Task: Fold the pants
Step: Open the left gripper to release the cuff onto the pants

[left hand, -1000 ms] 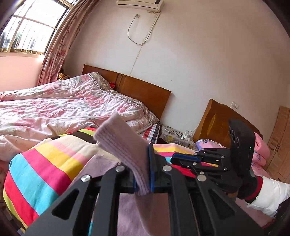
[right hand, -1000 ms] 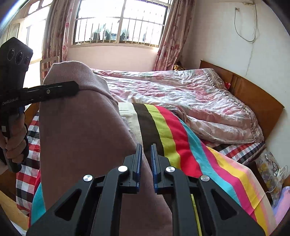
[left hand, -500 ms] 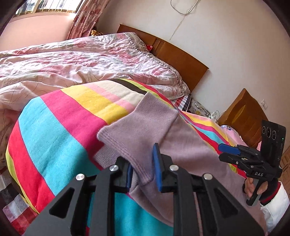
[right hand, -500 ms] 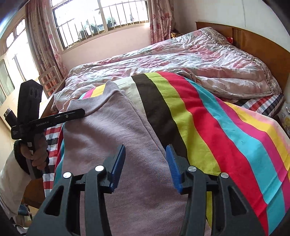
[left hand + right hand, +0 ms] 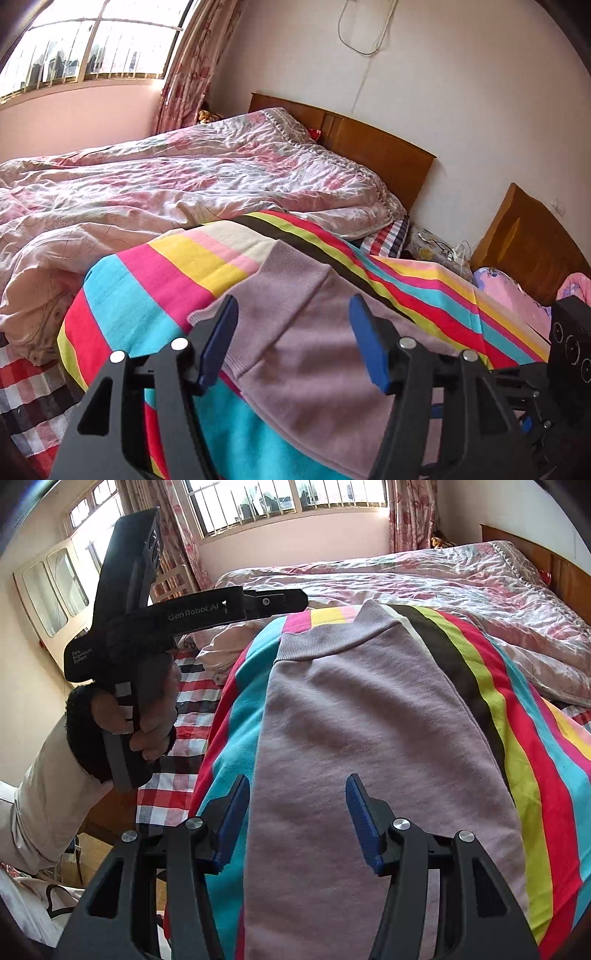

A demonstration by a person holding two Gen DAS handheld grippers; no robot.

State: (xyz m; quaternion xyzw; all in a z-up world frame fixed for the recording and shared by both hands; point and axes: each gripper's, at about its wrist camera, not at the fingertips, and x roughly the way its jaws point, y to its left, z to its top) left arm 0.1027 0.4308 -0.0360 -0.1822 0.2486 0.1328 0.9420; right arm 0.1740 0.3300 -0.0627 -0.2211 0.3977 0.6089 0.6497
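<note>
The mauve knit pants (image 5: 314, 350) lie folded flat on a striped blanket (image 5: 155, 288), ribbed end (image 5: 332, 638) farthest from me in the right wrist view. My left gripper (image 5: 293, 306) hovers over the near edge of the pants. Its jaws are opening and the blue pads touch no cloth. My right gripper (image 5: 297, 781) hangs above the pants (image 5: 362, 738) near the other end. Its jaws are opening too, with nothing pressed between them. In the right wrist view a hand (image 5: 147, 709) holds the left gripper up beside the ribbed end.
A rumpled pink floral quilt (image 5: 184, 184) covers the bed beyond the blanket, with a wooden headboard (image 5: 369, 147) behind it. A red checked sheet (image 5: 177, 738) shows at the bed's edge. A cluttered bedside stand (image 5: 436, 251) and a second headboard (image 5: 524, 236) are at the right.
Both grippers were shut on the lifted pants a second ago. They have let go and opened, and the pants now rest flat on the striped blanket.
</note>
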